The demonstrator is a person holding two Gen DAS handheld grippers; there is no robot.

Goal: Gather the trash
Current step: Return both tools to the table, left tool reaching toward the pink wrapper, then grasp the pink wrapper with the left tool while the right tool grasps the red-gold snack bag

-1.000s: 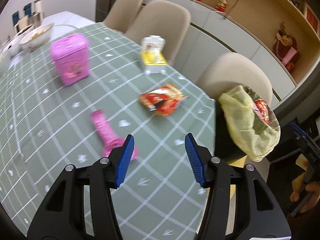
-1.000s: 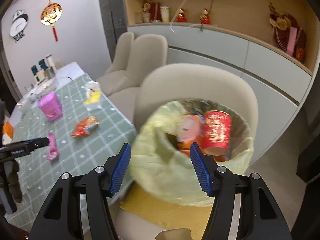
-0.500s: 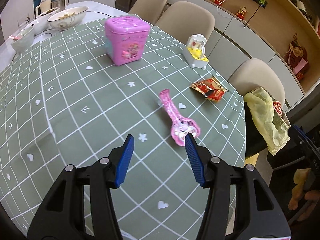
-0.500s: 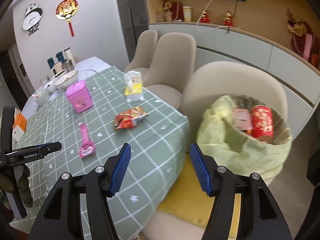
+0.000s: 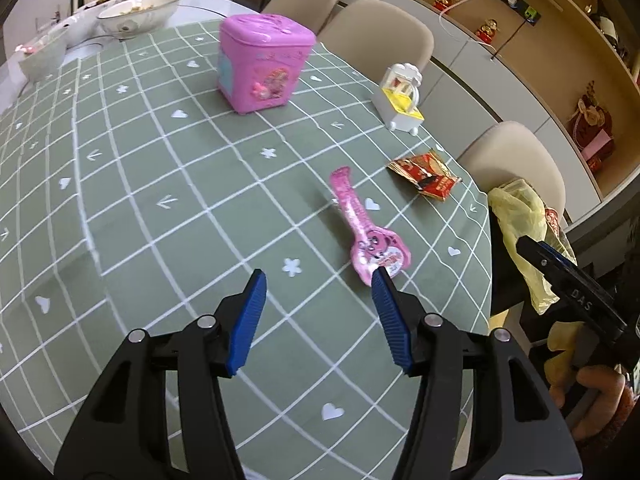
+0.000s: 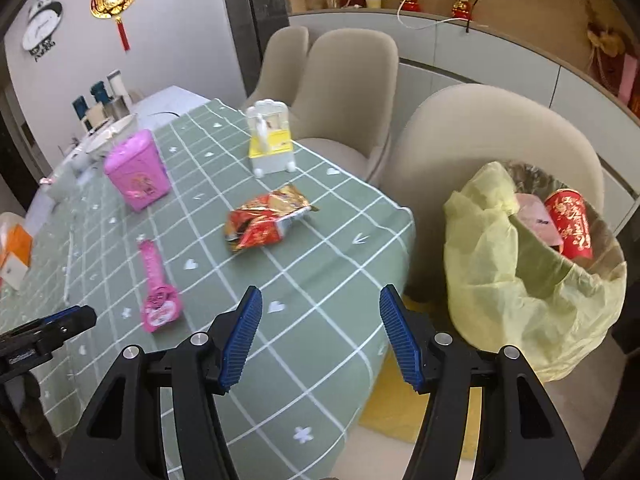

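A red snack wrapper [image 6: 266, 220] lies near the table's corner; it also shows in the left wrist view [image 5: 426, 176]. A pink guitar-shaped wrapper [image 5: 368, 230] lies just ahead of my left gripper [image 5: 318, 278], which is open and empty above the cloth. The same pink wrapper shows in the right wrist view [image 6: 156, 284]. My right gripper [image 6: 320, 294] is open and empty over the table's corner. A trash bin with a yellow bag [image 6: 500, 264] stands on a chair to the right, holding a red can [image 6: 570, 224].
A pink tin [image 5: 262, 68] and a white-and-yellow toy [image 5: 402, 98] stand on the green checked tablecloth [image 5: 160, 160]. Bowls [image 5: 138, 14] sit at the far end. Beige chairs [image 6: 348, 88] line the table's right side.
The left gripper swung back over the table toward the pink wrapper. The right gripper moved away from the bin to the table's corner.
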